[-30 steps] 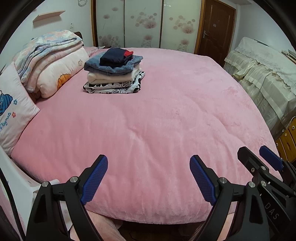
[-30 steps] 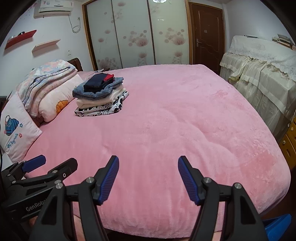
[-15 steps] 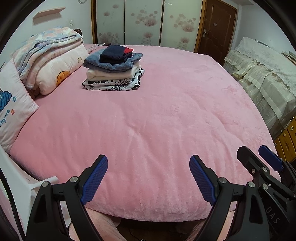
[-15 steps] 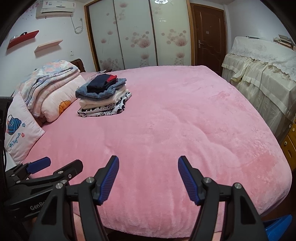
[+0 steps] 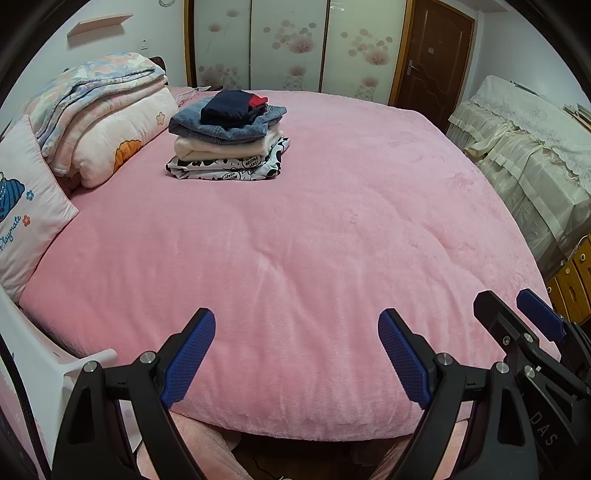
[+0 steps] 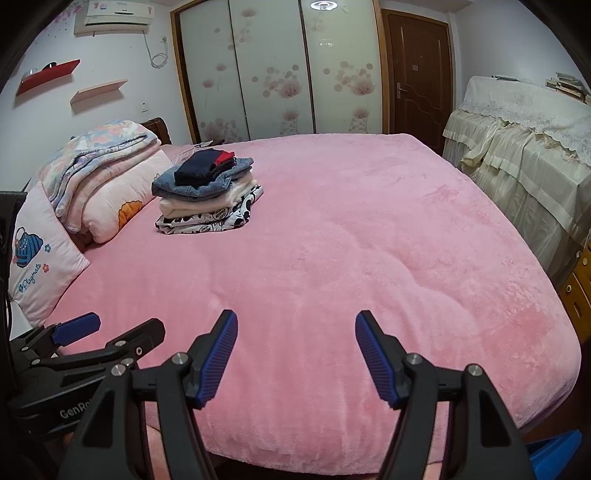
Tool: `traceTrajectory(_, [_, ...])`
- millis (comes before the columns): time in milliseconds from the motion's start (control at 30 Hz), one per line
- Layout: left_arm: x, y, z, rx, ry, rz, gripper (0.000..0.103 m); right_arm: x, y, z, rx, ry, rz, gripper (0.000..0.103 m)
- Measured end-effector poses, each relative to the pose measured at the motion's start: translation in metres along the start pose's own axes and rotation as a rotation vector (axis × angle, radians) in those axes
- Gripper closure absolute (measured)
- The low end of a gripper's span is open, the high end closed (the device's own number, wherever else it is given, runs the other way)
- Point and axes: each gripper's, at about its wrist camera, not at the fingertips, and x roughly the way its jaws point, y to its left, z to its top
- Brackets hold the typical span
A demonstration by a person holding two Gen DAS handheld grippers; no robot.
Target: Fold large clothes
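Both tools, left [image 5: 296,350] and right [image 6: 296,354], gape empty over the bed [image 5: 314,236]; folded stack [image 5: 229,142] far off

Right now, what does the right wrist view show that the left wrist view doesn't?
Only the right wrist view: the air conditioner, a red wall shelf, the ceiling light.

Only the left wrist view: a white bed frame corner at lower left.

Both: the pink bedspread, the stack of folded clothes, the pillows, the wardrobe, and both open, empty grippers: left gripper, right gripper.
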Motion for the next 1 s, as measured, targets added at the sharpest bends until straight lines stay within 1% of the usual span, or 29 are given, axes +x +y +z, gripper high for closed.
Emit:
traceTrajectory(600, [-0.0032,-0.0003,-0.005,-0.005,-0.009,0.007,0.014,0.0,0.0012,-0.0004,-0.002,-0.001,0.0,0.036])
traceTrajectory(1000, [-0.0009,0.0031,-0.0084,-0.015,0.002,0.008,0.014,0.0019,0.0036,-0.0029,-0.005,0.004,-0.002,0.036])
